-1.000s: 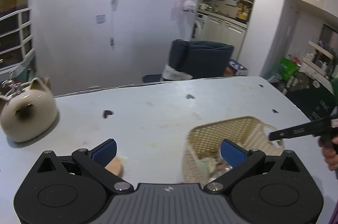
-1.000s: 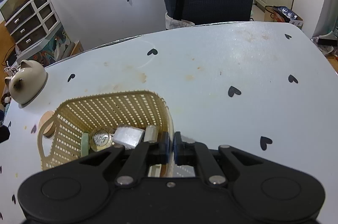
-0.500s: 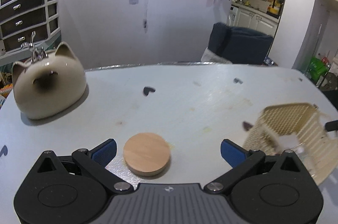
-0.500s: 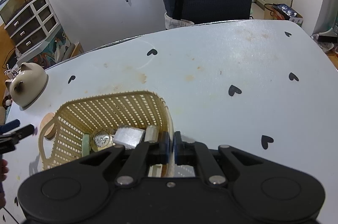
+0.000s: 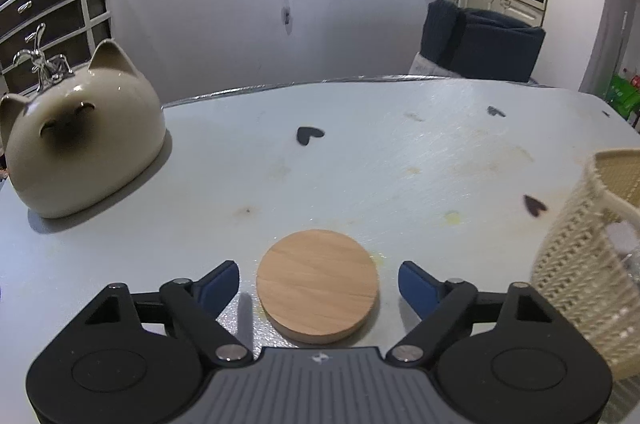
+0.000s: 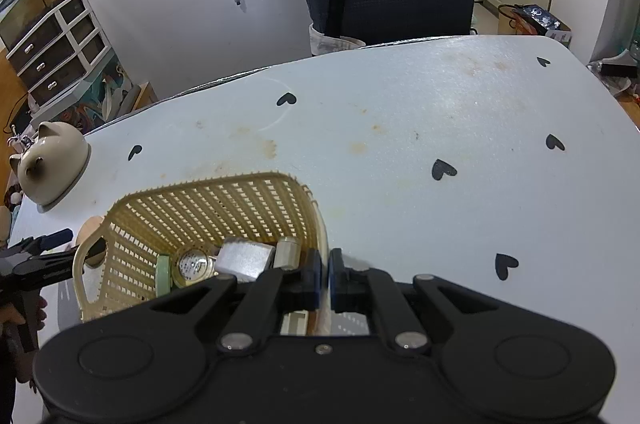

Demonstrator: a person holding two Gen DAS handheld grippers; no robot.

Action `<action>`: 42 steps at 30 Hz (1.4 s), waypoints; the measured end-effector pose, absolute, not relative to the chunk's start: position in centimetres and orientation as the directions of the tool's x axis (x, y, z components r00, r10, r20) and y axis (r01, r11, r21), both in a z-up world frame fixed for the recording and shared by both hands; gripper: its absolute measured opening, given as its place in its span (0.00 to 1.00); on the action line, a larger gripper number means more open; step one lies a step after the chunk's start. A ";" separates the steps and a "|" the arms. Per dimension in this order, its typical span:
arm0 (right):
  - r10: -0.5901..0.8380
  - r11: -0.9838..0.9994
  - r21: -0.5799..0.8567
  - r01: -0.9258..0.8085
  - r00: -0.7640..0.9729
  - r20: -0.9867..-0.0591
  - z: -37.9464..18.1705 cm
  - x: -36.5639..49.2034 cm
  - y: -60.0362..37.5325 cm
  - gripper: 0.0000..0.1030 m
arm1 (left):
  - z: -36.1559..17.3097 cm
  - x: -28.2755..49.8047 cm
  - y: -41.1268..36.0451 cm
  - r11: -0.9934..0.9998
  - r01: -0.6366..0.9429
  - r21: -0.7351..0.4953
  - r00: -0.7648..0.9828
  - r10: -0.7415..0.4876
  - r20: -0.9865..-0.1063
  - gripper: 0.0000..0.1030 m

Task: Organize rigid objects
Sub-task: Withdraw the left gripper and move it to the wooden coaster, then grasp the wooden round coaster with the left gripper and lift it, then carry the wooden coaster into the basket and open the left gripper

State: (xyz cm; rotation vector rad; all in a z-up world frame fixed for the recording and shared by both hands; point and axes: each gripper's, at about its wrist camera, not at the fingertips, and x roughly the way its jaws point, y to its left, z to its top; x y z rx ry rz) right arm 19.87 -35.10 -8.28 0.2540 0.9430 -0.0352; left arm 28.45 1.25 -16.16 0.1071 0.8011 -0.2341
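Observation:
A round wooden disc (image 5: 317, 284) lies flat on the white table, between the open fingers of my left gripper (image 5: 319, 282), which do not touch it. The disc also peeks out behind the basket in the right wrist view (image 6: 89, 230). A cream lattice basket (image 6: 208, 208) holds a silver box (image 6: 244, 258), a round tin (image 6: 192, 264) and a green item (image 6: 162, 274). My right gripper (image 6: 329, 272) is shut on the basket's near right rim. The basket also shows at the right edge of the left wrist view (image 5: 588, 264). The left gripper (image 6: 40, 256) appears left of the basket.
A cream cat-shaped ceramic pot (image 5: 80, 148) stands at the table's left; it also shows in the right wrist view (image 6: 50, 160). The table (image 6: 440, 128) has black heart marks and stains. A dark blue chair (image 6: 392, 0) stands behind the far edge.
My left gripper has swung left from the basket and moved in, so the wooden disc now lies between its open fingers. My right gripper has stayed shut on the basket rim.

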 end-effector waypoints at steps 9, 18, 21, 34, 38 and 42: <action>0.077 0.970 0.197 0.142 0.590 -0.804 -8.3 19.9 -35.2 0.04 | -16.8 28.5 1.2 0.971 0.239 0.013 0.664 -0.154 -0.732 0.66; 0.076 0.970 0.196 0.142 0.590 -0.804 -8.3 19.8 -35.2 0.04 | -16.5 25.8 1.0 0.968 0.247 -0.033 0.642 -0.190 -0.743 0.66; 0.077 0.970 0.197 0.142 0.590 -0.804 -8.3 19.8 -35.2 0.04 | -16.3 24.9 0.8 0.967 0.250 -0.048 0.629 -0.200 -0.752 0.66; 0.077 0.970 0.197 0.142 0.590 -0.804 -8.4 19.8 -35.2 0.04 | -9.9 22.8 0.6 0.958 0.262 -0.118 0.714 -0.275 -0.644 0.66; 0.076 0.970 0.197 0.142 0.590 -0.804 -8.4 19.8 -35.2 0.04 | -7.1 22.2 -0.9 0.933 0.328 -0.148 0.725 -0.349 -0.594 0.66; 0.077 0.970 0.196 0.142 0.590 -0.804 -8.4 19.8 -35.2 0.04 | -5.0 21.6 -3.6 0.893 0.419 -0.166 0.706 -0.436 -0.558 0.66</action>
